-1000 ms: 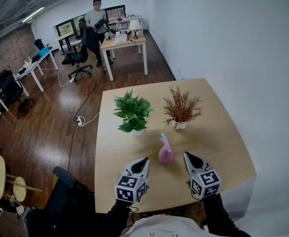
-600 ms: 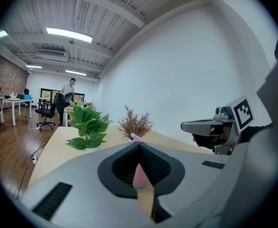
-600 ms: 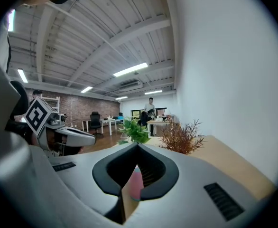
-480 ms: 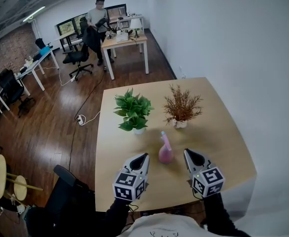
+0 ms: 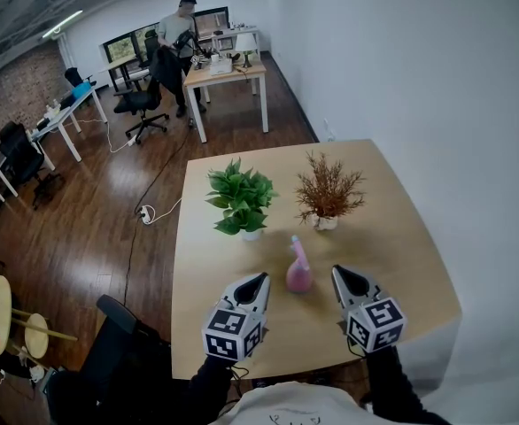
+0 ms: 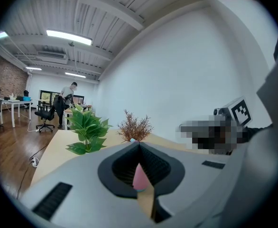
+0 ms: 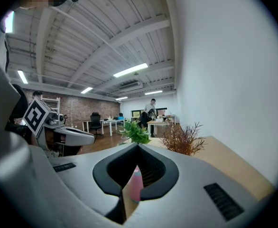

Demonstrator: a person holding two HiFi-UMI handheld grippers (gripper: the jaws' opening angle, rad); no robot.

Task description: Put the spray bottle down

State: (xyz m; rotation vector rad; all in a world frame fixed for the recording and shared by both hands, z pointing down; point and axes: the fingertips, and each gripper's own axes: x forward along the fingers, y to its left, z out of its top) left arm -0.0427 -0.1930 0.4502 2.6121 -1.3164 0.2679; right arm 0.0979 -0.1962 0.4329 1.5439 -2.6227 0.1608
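Note:
A pink spray bottle (image 5: 298, 273) stands upright on the wooden table (image 5: 401, 237), free of both grippers. My left gripper (image 5: 261, 279) hovers just to its left and my right gripper (image 5: 336, 273) just to its right, both a little nearer to me than the bottle. Each has its jaws shut with nothing between them. In the left gripper view the bottle (image 6: 140, 177) shows as a pink sliver through the gap behind the closed tips (image 6: 139, 144). The right gripper view shows the bottle (image 7: 135, 184) the same way, below its joined tips (image 7: 138, 145).
A green potted plant (image 5: 239, 200) and a brown dried plant (image 5: 327, 193) in small white pots stand on the table beyond the bottle. A white wall runs along the right side. Desks, chairs and a standing person (image 5: 178, 34) are far off at the back.
The right gripper has lifted very slightly. The bottle and the left gripper stay where they were.

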